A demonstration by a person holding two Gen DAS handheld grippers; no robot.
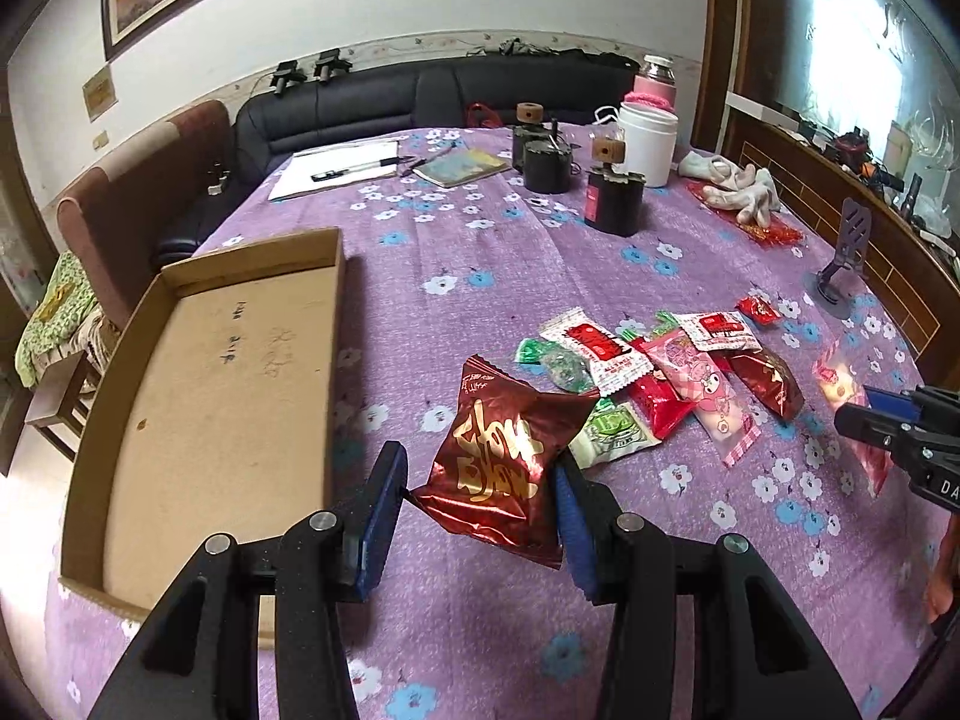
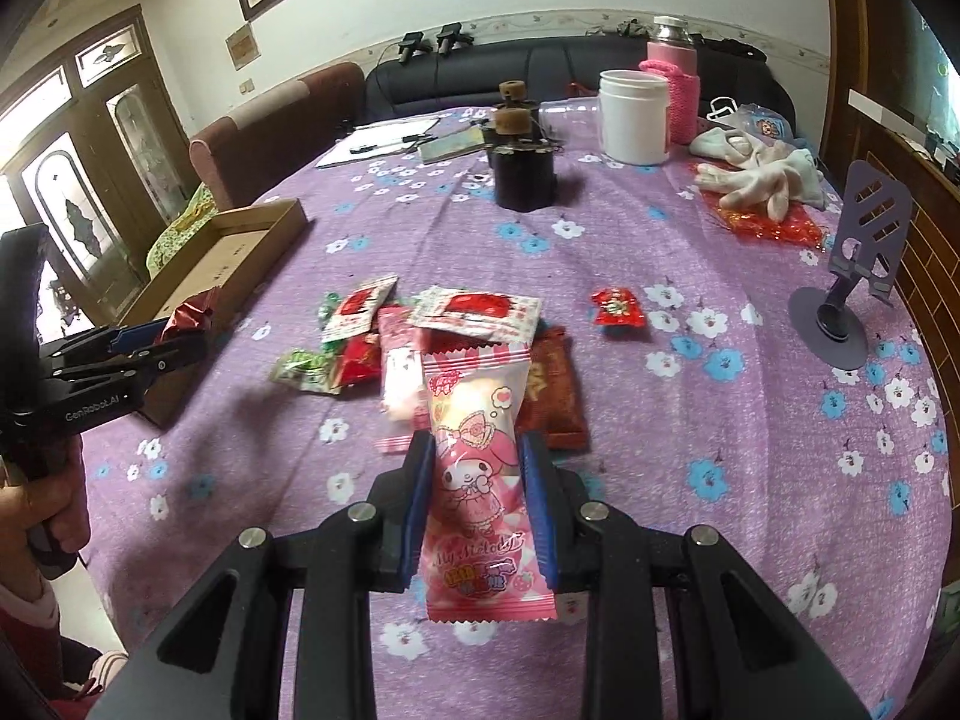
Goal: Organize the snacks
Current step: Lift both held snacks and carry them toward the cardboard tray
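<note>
My left gripper [image 1: 474, 498] is shut on a dark red foil snack bag [image 1: 501, 462] with gold lettering, held above the purple cloth just right of an empty cardboard tray [image 1: 222, 396]. My right gripper [image 2: 477, 480] is shut on a pink My Melody snack packet [image 2: 480, 480], lifted in front of the snack pile [image 2: 432, 336]. The pile also shows in the left wrist view [image 1: 654, 372], with red, white, green and pink packets. The left gripper [image 2: 129, 348] with the red bag shows at the left of the right wrist view, beside the tray [image 2: 240, 240].
A small red candy [image 2: 618, 306] lies apart from the pile. A purple phone stand [image 2: 852, 288] stands at the right. Dark canisters [image 2: 522, 174], a white jar [image 2: 633, 117], a pink bottle, white gloves [image 2: 756, 174] and papers sit at the far side. Sofa and chair stand behind.
</note>
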